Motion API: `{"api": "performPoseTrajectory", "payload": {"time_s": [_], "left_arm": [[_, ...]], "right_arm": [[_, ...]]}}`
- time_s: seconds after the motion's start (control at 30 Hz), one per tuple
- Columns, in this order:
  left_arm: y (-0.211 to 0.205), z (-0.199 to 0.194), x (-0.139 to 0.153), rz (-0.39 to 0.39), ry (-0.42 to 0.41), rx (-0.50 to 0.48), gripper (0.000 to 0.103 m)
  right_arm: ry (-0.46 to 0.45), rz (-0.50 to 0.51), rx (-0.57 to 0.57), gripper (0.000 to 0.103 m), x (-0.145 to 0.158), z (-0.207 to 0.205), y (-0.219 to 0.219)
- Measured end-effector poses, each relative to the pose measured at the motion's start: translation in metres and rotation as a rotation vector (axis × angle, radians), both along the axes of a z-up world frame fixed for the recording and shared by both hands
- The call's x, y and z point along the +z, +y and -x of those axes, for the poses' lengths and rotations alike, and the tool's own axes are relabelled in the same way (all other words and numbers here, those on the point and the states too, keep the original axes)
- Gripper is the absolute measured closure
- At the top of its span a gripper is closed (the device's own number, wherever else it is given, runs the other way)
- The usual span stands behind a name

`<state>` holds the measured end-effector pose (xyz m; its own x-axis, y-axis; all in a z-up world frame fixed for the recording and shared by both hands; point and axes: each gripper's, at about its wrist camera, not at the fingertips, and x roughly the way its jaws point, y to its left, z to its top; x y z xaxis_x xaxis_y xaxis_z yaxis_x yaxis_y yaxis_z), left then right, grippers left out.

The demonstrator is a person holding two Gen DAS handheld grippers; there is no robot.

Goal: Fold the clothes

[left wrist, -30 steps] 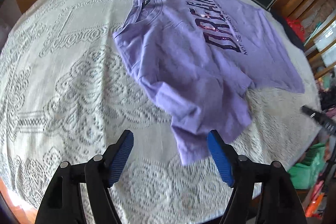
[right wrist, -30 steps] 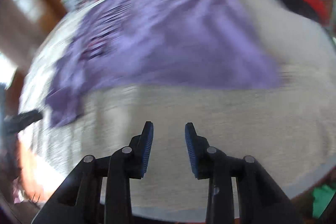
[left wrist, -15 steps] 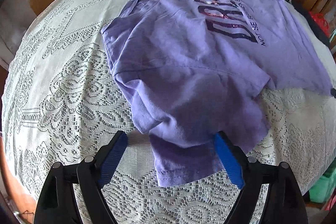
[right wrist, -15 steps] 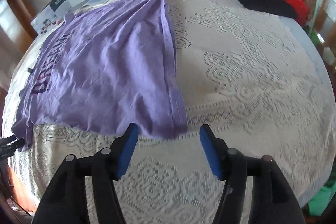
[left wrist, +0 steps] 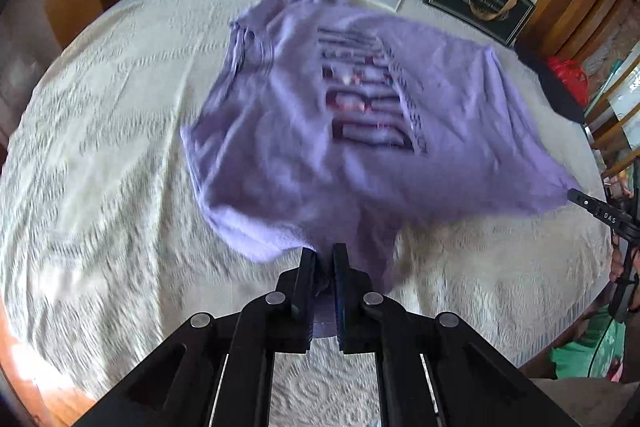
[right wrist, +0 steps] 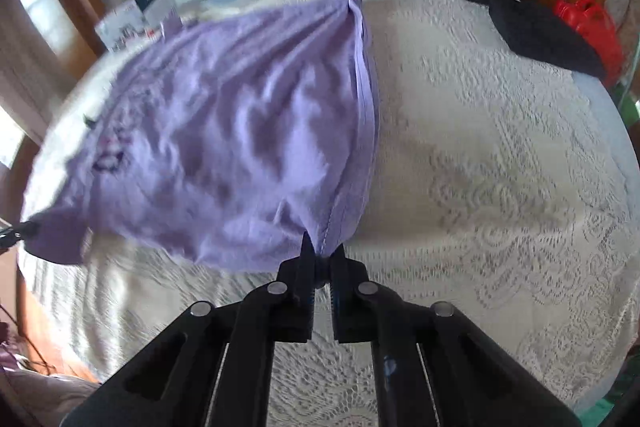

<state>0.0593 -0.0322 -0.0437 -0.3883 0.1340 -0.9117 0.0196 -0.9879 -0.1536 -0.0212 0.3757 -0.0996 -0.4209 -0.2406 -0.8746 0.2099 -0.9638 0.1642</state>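
Both jaws are clamped on the purple cotton T-shirt (left wrist: pixel 320 131), left gripper (left wrist: pixel 323 267) at the sleeve, right gripper (right wrist: pixel 320 267) at the hem corner, above the lace tablecloth (right wrist: pixel 500 187); lift evenly, keeping that edge taut.

Right gripper (right wrist: pixel 322 259) fingers clamping purple T-shirt (right wrist: pixel 224 131) hem corner, lace tablecloth (right wrist: pixel 500 187)
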Motion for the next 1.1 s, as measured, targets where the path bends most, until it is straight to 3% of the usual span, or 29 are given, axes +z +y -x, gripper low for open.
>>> {"api": "performPoseTrajectory", "payload": {"time_s": [0.2,0.43,0.5,0.53,0.57,0.6,0.67,0.77,0.9,1.0,1.1], "left_arm": [[-0.029,0.050,0.008,-0.128,-0.022,0.017,0.095],[-0.051,0.167,-0.001,-0.088,-0.059,0.042,0.094],[-0.058,0.186,0.002,-0.045,-0.058,0.063,0.085],[-0.061,0.193,0.008,0.000,-0.037,0.067,0.078],[-0.064,0.195,0.014,0.025,-0.018,0.066,0.057],[-0.067,0.195,0.020,0.044,0.000,0.063,0.030],[-0.071,0.187,0.022,0.049,0.013,0.041,0.012],[-0.072,0.162,0.014,0.081,0.003,0.000,0.012],[-0.069,0.124,-0.022,0.128,-0.066,-0.043,0.012],[-0.069,0.107,-0.036,0.130,-0.088,-0.026,0.012],[-0.066,0.094,-0.044,0.114,-0.091,-0.022,0.012]], "right_arm": [[0.018,0.076,-0.041,0.097,0.025,0.045,0.007],[-0.059,0.039,-0.072,0.096,0.020,0.133,-0.008],[-0.076,0.029,-0.112,0.084,0.015,0.148,-0.007],[-0.067,0.008,-0.143,0.067,0.016,0.152,-0.005],[-0.047,-0.010,-0.165,0.044,0.019,0.152,-0.003],[-0.016,-0.015,-0.184,0.037,0.023,0.150,0.000],[0.042,-0.013,-0.228,0.034,0.033,0.140,0.012],[0.057,-0.012,-0.233,0.034,0.033,0.123,0.023],[0.026,-0.003,-0.159,0.034,0.021,0.097,0.015],[0.065,-0.074,0.002,0.039,0.023,0.080,-0.030],[0.086,-0.064,0.145,0.039,0.025,0.067,-0.076]]}}
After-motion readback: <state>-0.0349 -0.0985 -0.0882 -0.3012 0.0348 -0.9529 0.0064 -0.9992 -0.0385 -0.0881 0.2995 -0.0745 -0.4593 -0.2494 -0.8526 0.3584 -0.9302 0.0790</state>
